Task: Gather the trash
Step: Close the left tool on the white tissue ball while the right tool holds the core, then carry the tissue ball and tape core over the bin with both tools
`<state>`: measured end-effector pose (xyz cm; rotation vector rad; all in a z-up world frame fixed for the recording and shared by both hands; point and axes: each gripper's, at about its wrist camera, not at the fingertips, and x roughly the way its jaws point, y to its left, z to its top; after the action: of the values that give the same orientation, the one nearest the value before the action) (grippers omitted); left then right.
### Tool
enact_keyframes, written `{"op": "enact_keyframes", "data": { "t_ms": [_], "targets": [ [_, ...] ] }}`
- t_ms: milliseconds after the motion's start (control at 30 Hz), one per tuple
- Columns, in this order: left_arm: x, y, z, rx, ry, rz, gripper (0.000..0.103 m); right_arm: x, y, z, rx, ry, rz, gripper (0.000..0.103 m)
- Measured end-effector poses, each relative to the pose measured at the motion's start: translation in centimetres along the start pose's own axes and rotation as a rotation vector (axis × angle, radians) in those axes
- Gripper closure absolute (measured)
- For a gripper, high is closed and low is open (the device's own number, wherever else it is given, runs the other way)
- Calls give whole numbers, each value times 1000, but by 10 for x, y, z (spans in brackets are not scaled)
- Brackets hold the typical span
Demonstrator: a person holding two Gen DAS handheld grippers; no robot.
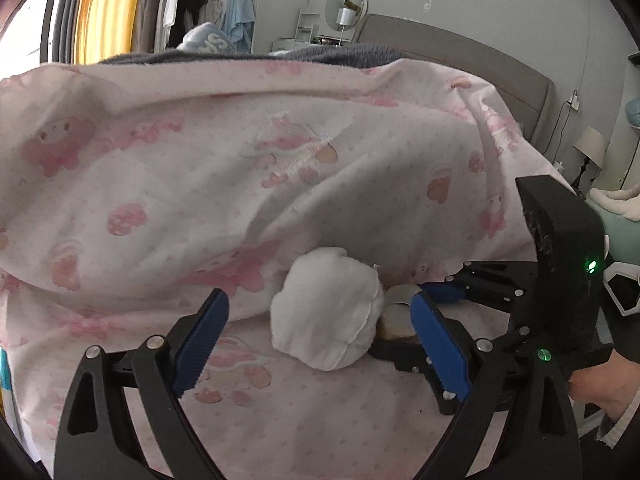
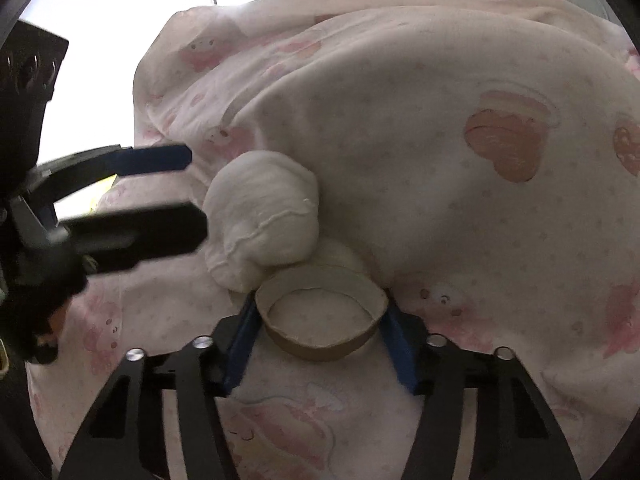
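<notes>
I have both grippers down on the bed, over a pink-patterned duvet (image 1: 200, 168) that fills most of each view. In the right wrist view, my right gripper (image 2: 320, 316) sits at bottom centre with a squashed paper cup (image 2: 320, 320) between its blue pads (image 2: 240, 340); both pads lie against the cup's sides and its rim is pressed out of round, so I read this as a grasp on the cup. Just above and left of the cup, touching its rim, lies a crumpled white tissue wad (image 2: 264, 216).

In the left wrist view, the same tissue wad (image 1: 328, 308) lies at lower centre, between the spread blue pads of my left gripper (image 1: 320, 336), whose jaws stand released with neither pad on the wad. The right gripper (image 1: 424, 304) reaches in from the right edge, the paper cup (image 1: 396, 320) showing behind the wad. A grey headboard (image 1: 460, 52) stands at upper right.
</notes>
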<state>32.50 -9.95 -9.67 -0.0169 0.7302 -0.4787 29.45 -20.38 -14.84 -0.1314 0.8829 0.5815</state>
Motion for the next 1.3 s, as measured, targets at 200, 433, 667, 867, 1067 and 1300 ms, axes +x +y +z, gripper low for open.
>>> {"op": "enact_keyframes", "data": {
  "t_ms": [200,433,667,867,1067,1300],
  "targets": [
    [15,0,0,-33,27,-7,9,-12,-6,-2,-5,-15,-4,48],
    [28,-8,-1,-29,57,4,14,-32,-13,-5,-4,-22,-35,48],
    [50,-14,-6,-13,119,31,32,-51,-20,-12,31,-35,-53,48],
    [41,-11,-9,-23,103,39,46,-68,-9,-19,76,-38,-64,48],
    [-1,-9,-21,-22,31,77,50,-100,7,-23,187,-108,-35,48],
    [-50,-12,-40,-17,-45,151,52,-130,37,-33,217,-149,-38,48]
  ]
}}
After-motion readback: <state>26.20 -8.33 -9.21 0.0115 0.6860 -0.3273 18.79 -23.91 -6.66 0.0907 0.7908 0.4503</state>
